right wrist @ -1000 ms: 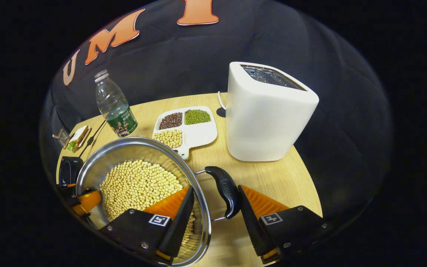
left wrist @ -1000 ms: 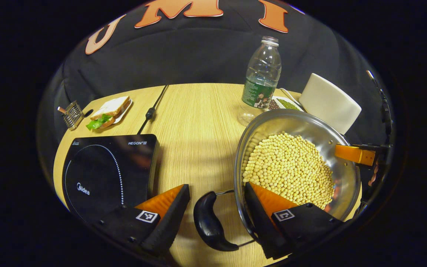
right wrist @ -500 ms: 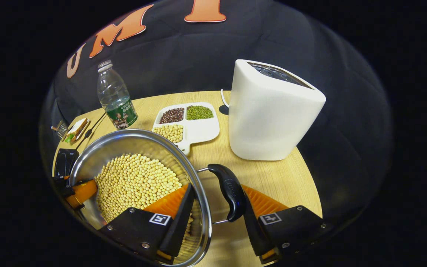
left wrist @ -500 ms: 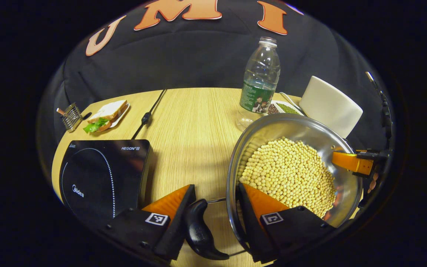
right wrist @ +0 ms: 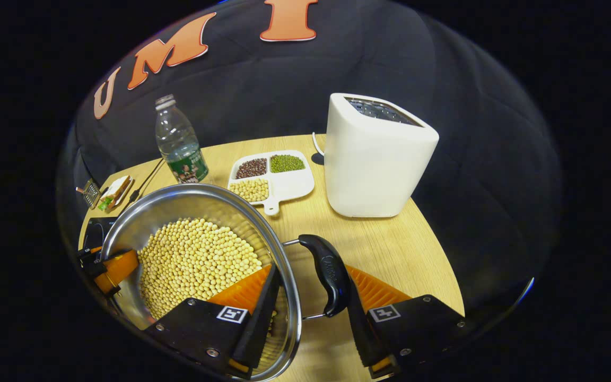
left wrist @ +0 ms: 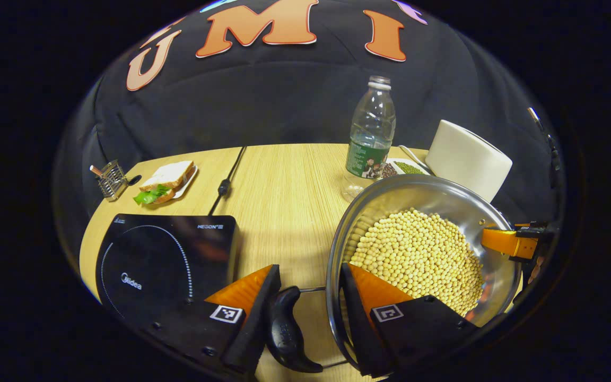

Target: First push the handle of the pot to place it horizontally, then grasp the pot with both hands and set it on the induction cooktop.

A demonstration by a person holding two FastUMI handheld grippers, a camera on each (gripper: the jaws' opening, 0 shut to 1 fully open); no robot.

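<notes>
In the left gripper view, a small wire rack (left wrist: 108, 179) and a sandwich (left wrist: 166, 180) on a little plate sit at the far left of the wooden table (left wrist: 284, 191), with a black cord (left wrist: 225, 185) running past them. Nearer lies the black induction cooktop (left wrist: 165, 262), flat on the table and well apart from the pot. The left gripper (left wrist: 305, 313) straddles the pot's near side: one finger stands outside against the black side handle (left wrist: 287, 337), the other reaches over the rim inside the steel pot (left wrist: 422, 254), above the soybeans (left wrist: 417, 257) that fill it. The handle and the pot wall are between the jaws, but whether both fingers press is not clear. Behind the pot stand a plastic bottle (left wrist: 372, 140) and a white toaster (left wrist: 467, 159). In the right gripper view, the pot (right wrist: 199, 249) takes the lower left, the left gripper's finger (right wrist: 114, 268) hooked over its far rim. The right gripper (right wrist: 311, 313) holds the opposite side likewise: one finger inside the rim over the beans, the other outside, touching the black handle (right wrist: 329, 276), so the jaws bracket wall and handle. Beyond are the bottle (right wrist: 181, 143), a divided dish (right wrist: 273, 178) with three kinds of beans, and the toaster (right wrist: 377, 156) to the right.
</notes>
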